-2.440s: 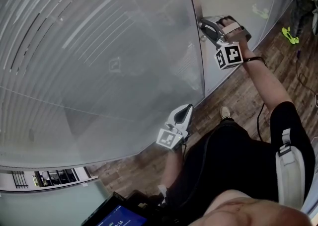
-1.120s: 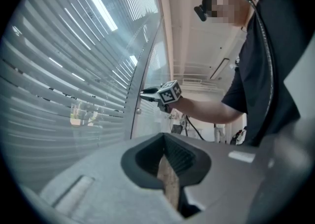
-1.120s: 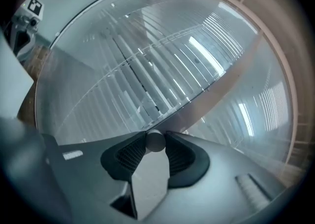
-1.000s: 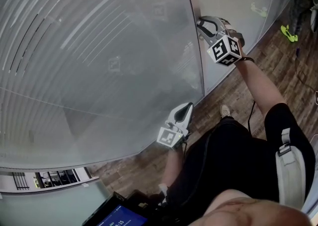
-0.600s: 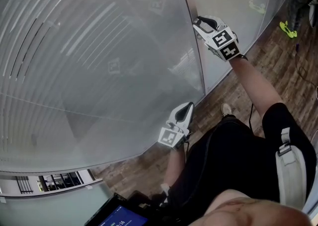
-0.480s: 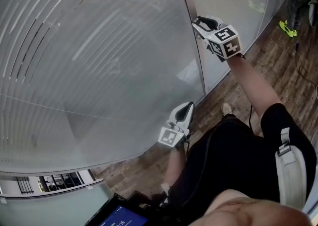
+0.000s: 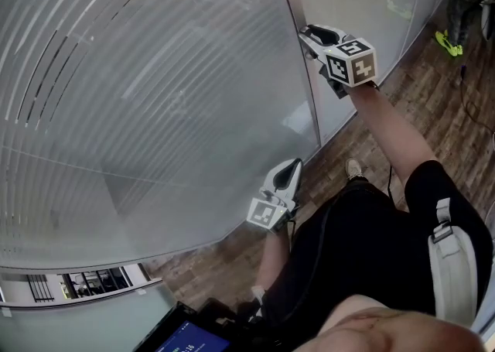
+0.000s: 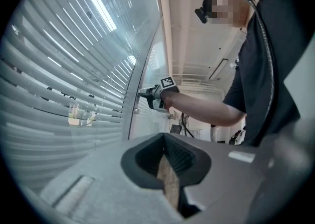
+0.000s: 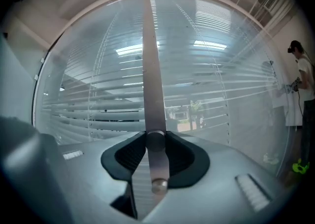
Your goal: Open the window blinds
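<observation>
- Two tools are in view, one in each of the person's hands, before a glass wall [image 7: 371,2] with the window blinds [image 7: 155,95] behind the pane.
- Right tool [image 7: 308,33]: held out level at the upright metal post [image 7: 309,103] between two panes, with its marker cube [image 7: 352,62] just behind the jaws.
- In the right gripper view, the right tool [image 9: 155,142] is clenched on a small round knob [image 9: 155,141]. The knob sits on the post [image 9: 150,60], and a pad presses on it from either side.
- Left tool [image 7: 290,166]: held low and near the person's body, close to the foot of the glass and well apart from the right tool.
- In the left gripper view, the left tool [image 8: 167,169] is released. Its jaws stand a little apart with nothing between them, and wooden floor shows through the gap.
- Blinds: the slats run horizontally across the whole pane. Dark gaps between slats show at the upper left of the head view.
- In the right gripper view, the blinds [image 9: 206,80] let strips of the scene beyond show between the slats.
- Floor [image 7: 363,134]: wood planks, running along the base of the glass.
- A second person [image 9: 300,85] stands at the far right of the right gripper view, close to the glass.
</observation>
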